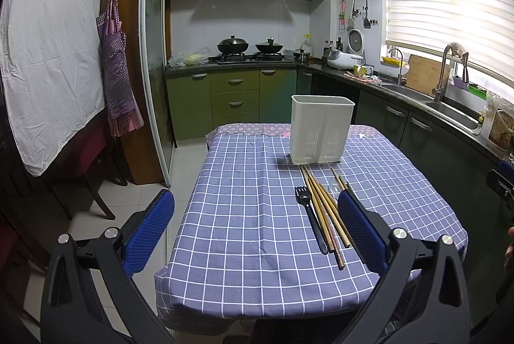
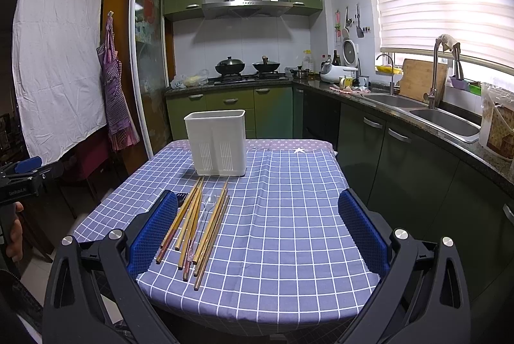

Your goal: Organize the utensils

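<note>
A white plastic utensil holder [image 1: 321, 130] [image 2: 217, 146] stands upright toward the far end of the checked tablecloth [image 1: 250, 215] [image 2: 282, 215]. In front of it lie several wooden chopsticks [image 1: 324, 209] [image 2: 199, 228], a black plastic fork [image 1: 310, 215] [image 2: 181, 198] and a clear plastic spoon [image 1: 334, 186] [image 2: 205, 209]. My left gripper [image 1: 255, 209] is open above the table's near left part, its right finger beside the chopsticks. My right gripper [image 2: 258, 209] is open over the table's near edge, its left finger partly hiding the fork.
Green cabinets, a stove with two woks [image 1: 250, 48] and a counter with a double sink [image 2: 427, 112] run along the back and right. A dark chair [image 1: 86, 164] and a hanging apron [image 1: 117, 64] are at the left. A hand [image 2: 14, 225] holds the other gripper at the left edge.
</note>
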